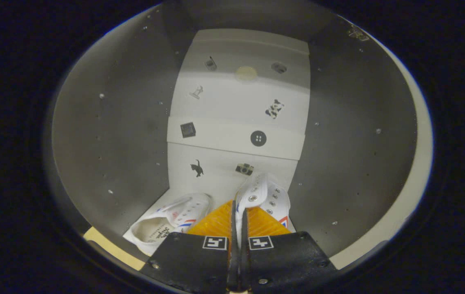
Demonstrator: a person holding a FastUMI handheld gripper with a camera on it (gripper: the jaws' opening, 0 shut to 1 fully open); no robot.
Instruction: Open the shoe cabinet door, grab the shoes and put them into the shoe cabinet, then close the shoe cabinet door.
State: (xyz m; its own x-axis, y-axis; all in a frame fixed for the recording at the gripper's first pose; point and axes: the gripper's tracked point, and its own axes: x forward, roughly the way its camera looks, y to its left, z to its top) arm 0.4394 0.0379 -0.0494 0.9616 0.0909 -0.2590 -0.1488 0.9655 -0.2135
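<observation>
White shoe pinched by fingers, inside grey cabinet (second shoe beside)

Your gripper reaches into the cabinet, fingers pinched together on the edge of the right shoe, which rises just ahead of them. The left shoe lies on the cabinet floor beside it. Beyond both shoes stands the back panel, side walls flanking left and right.
</observation>
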